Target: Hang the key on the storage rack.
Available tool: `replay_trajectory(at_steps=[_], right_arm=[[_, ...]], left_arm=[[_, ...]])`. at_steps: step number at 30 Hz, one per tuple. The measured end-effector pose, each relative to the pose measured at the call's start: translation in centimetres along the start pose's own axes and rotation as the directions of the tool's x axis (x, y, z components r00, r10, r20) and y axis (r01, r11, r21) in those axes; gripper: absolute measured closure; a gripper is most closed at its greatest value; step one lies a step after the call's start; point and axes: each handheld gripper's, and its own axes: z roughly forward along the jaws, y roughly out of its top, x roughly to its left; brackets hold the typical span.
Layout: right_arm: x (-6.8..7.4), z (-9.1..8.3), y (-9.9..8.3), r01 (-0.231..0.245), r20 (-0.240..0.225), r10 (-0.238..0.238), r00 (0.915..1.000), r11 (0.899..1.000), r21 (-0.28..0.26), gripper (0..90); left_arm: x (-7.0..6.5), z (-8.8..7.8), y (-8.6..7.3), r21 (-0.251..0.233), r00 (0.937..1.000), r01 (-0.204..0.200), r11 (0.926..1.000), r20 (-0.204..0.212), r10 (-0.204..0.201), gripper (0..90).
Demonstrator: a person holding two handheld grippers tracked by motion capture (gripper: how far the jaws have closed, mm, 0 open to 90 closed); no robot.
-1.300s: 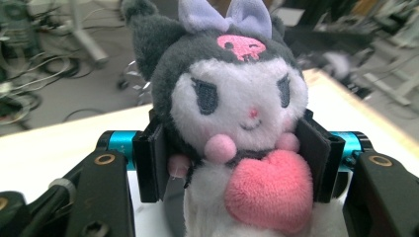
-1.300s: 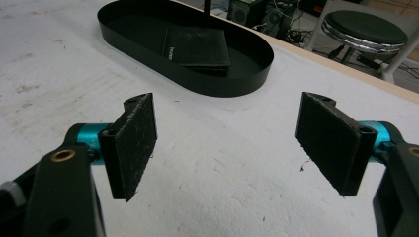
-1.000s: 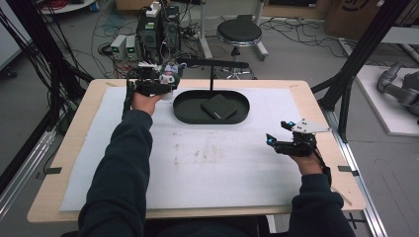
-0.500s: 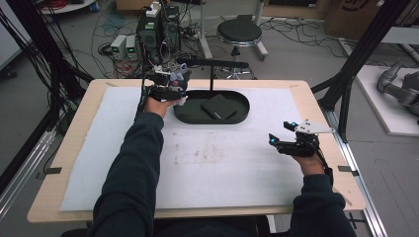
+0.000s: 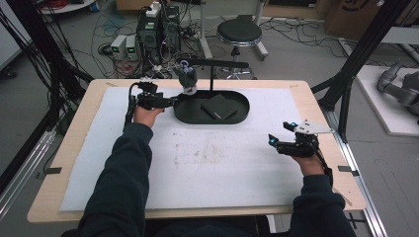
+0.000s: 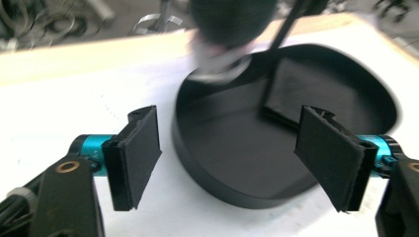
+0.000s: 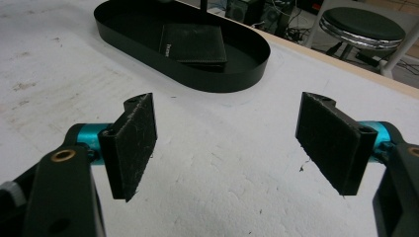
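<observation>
Listing by view, high view first.

High view, table [image 5: 64,148]: pale wooden top under a white mat [image 5: 207,163], marked with faint stains near its middle.
High view, tray [image 5: 183,114]: black, oval, shallow, on the far half of the mat; a dark wallet [image 5: 218,106] lies flat in its right half.
High view, stand: a thin black post [image 5: 212,79] rises at the tray's far edge and carries a level bar; a small grey figure [image 5: 187,77] hangs at the bar's left end, above the tray's left end.
High view, left tongs [image 5: 168,102]: held level at the tray's left end, tips at its rim, just below the figure.
High view, right tongs [image 5: 272,140]: held over bare mat at the right, well apart from the tray, a grey plate on top.
High view, surroundings: a round stool [image 5: 239,32], computer boxes and cables on the floor beyond the table.

Left gripper view, left tongs [image 6: 230,155]: pads apart, having just been opening; nothing pressed between them; the tray's near wall lies in the gap.
Left gripper view, figure [image 6: 230,29]: blurred, dark above and pale below, hanging free over the tray's far left.
Left gripper view, wallet [image 6: 296,89]: flat in the tray beside the post.

Right gripper view, right tongs [image 7: 227,148]: pads wide apart over bare mat, holding nothing.
Right gripper view, tray [image 7: 237,74]: farther off, wallet [image 7: 193,45] inside.
</observation>
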Motion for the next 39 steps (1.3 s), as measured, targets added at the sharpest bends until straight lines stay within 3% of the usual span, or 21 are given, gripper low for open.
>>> replay_trajectory(at_steps=[3,6,10,13,19,27,31,35,39], right_arm=[[0.1,0.0,0.0,0.003,0.000,-0.003,1.0000,1.000,0.007,24.2],[0.1,0.0,0.0,0.010,0.001,-0.010,1.0000,1.000,0.008,24.2],[0.5,-0.1,0.0,0.012,-0.002,-0.012,0.9999,1.000,0.011,24.1],[0.6,-0.2,0.0,0.013,0.000,-0.013,0.9999,1.000,0.012,22.5],[0.7,-0.5,-0.1,-0.005,-0.004,0.005,1.0000,1.000,0.008,21.8],[0.8,-0.5,0.0,-0.004,0.007,0.004,1.0000,1.000,0.012,21.6],[0.8,-0.3,-0.1,0.002,0.006,-0.003,1.0000,1.000,0.023,21.6],[0.7,-0.2,-0.2,0.008,0.006,-0.008,1.0000,1.000,0.029,21.6],[0.7,-0.2,-0.3,0.012,0.003,-0.012,0.9999,0.999,0.035,21.5]], left_arm=[[-0.6,-1.8,-0.4,-0.058,0.9984,-0.046,0.9973,0.029,0.048,24.4],[-1.0,-3.8,-1.2,-0.116,0.9968,-0.066,0.9910,0.038,0.071,24.1],[-1.1,-6.9,-3.0,-0.216,0.9945,-0.090,0.9722,0.033,0.099,23.0],[-0.9,-9.0,-4.5,-0.254,0.9933,-0.108,0.9610,0.011,0.115,21.1],[-0.8,-12.1,-7.1,-0.270,0.9876,-0.156,0.9501,-0.032,0.153,21.2],[-0.8,-12.7,-9.2,-0.260,0.9919,-0.127,0.9573,-0.042,0.120,19.7],[-0.9,-12.8,-10.0,-0.264,0.9897,-0.140,0.9544,-0.067,0.127,20.3],[-0.6,-13.1,-10.2,-0.288,0.9914,-0.125,0.9495,-0.073,0.109,20.3],[-0.4,-13.1,-10.5,-0.275,0.9911,-0.123,0.9536,-0.084,0.104,20.5]])
